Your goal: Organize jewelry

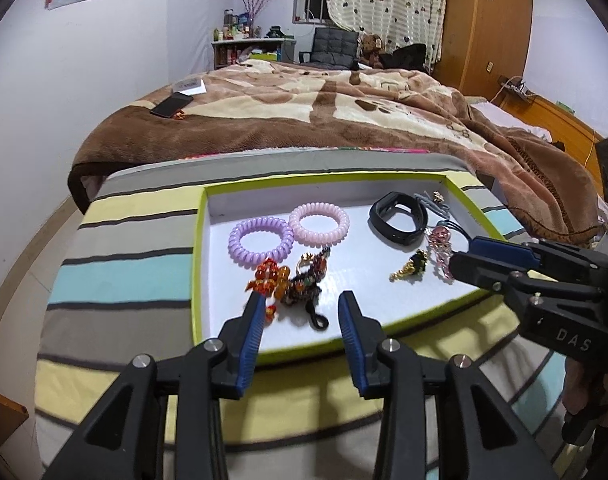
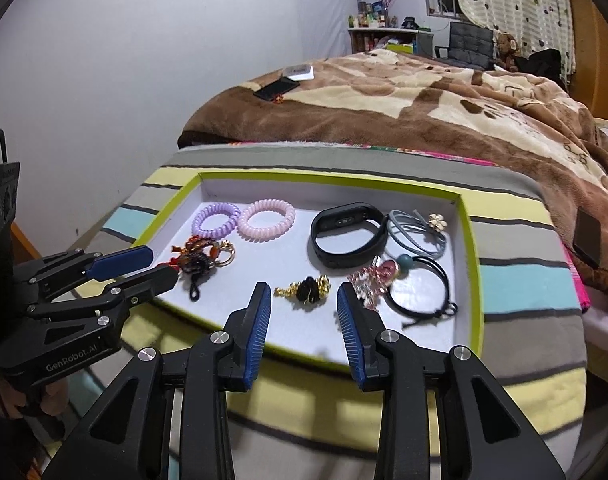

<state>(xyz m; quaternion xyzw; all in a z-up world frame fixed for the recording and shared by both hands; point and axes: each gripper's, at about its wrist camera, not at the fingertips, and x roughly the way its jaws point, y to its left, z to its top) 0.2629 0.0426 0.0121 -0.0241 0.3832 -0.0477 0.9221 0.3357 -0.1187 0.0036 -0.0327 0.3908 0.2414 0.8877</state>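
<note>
Both grippers open and empty above the near edge of the tray, with the jewelry spread inside it.

Our left gripper (image 1: pixel 300 312) hangs with its jaws wide apart and nothing between them, just short of the beaded charm (image 1: pixel 300 280) at the tray's near left; our right gripper (image 2: pixel 304 304) is likewise open and empty, with the gold-and-black piece (image 2: pixel 305 290) lying just beyond its tips. The tray (image 2: pixel 473 240) sits on a striped cushion (image 2: pixel 515 280) at the near end of the bed, holding two coil ties (image 2: pixel 244 218) far left, a black band (image 2: pixel 347 236) in the middle and elastic ties (image 2: pixel 419 276) to the right. For the next pick we judge it best to take one piece at a time, come straight down over it, close on its bulkiest part, and keep clear of the neighbouring pink charm (image 2: pixel 373 280), whose dangling strands could snag.
</note>
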